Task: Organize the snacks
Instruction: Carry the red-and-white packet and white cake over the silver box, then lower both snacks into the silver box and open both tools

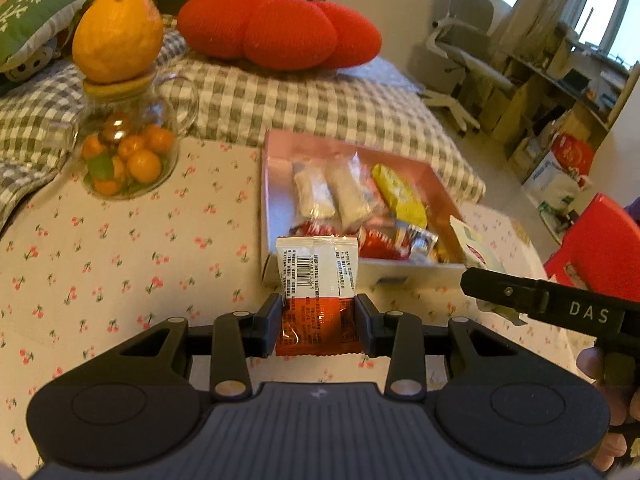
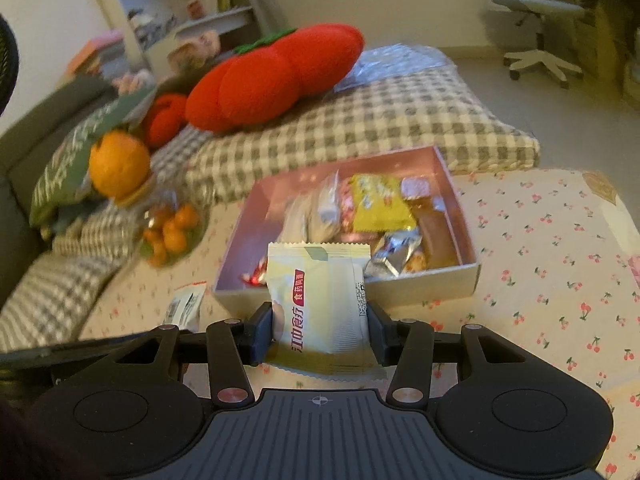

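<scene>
My left gripper (image 1: 319, 312) is shut on a red and white snack packet (image 1: 318, 280), held just in front of the near wall of a pink box (image 1: 404, 270). The box holds several snacks: two white bars (image 1: 332, 192), a yellow pack (image 1: 400, 194) and small red wrappers. My right gripper (image 2: 319, 320) is shut on a pale yellow snack packet (image 2: 320, 300), held before the same box (image 2: 424, 280). The right gripper's arm shows at the right of the left wrist view (image 1: 552, 300).
A glass jar of small oranges (image 1: 128, 152) with a large orange on its lid stands left of the box. A red tomato cushion (image 1: 280, 26) lies on a checked blanket behind. A red item (image 1: 600, 240) sits at the table's right. The tablecloth has a cherry print.
</scene>
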Available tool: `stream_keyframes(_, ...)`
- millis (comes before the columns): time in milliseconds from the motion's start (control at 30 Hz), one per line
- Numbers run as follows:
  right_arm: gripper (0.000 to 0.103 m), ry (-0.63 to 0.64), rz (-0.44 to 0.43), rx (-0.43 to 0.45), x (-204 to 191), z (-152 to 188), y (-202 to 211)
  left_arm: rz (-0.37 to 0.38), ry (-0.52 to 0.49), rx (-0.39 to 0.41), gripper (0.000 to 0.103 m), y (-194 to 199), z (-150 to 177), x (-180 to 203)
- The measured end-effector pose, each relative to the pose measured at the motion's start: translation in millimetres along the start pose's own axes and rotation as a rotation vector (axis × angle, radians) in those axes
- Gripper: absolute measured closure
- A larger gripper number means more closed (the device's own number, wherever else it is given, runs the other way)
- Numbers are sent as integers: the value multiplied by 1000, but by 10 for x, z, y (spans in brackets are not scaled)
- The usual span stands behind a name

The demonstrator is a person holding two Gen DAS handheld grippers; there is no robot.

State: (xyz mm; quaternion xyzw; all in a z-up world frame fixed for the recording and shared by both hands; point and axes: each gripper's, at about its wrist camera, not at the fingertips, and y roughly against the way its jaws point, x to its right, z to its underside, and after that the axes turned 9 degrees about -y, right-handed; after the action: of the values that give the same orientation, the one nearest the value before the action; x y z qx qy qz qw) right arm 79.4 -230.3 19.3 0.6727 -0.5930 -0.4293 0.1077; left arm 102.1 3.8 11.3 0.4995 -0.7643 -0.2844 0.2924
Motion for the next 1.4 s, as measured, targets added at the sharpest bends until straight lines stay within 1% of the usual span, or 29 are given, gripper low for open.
stream_keyframes(200,56,-69,-14,22,112,-168,-32,-28,-22,22,67,-157,-176,-8)
stream_keyframes(333,56,-96,-3,29,205,-228,-78,-57,-47,38,68,-301,-296,-74)
stream_keyframes(567,56,-124,13,38,324,-315,-173,-83,-89,63,67,-606,-519,-104)
stream_keyframes(833,56,-198,11,58,518,-461,-259,-108,-151,84,67,-896,-647,-70)
stream_keyframes(967,56,-215,27,71,607,-547,-296,-117,-166,89,66,-995,-673,-77)
stream_keyframes(1000,56,-216,34,73,625,-567,-317,-121,-172,92,66,-1022,-678,-78)
stream_keyframes(1033,56,-217,40,74,639,-580,-337,-128,-178,97,63,-1048,-686,-74)
stream_keyframes(1100,56,-218,52,71,670,-607,-392,-142,-181,113,62,-1061,-688,-74)
stream_keyframes(1233,56,-217,71,61,708,-634,-491,-138,-179,118,50,-1082,-692,-70)
stream_keyframes(1400,56,-194,96,44,714,-631,-610,-133,-192,118,44,-1101,-677,-54)
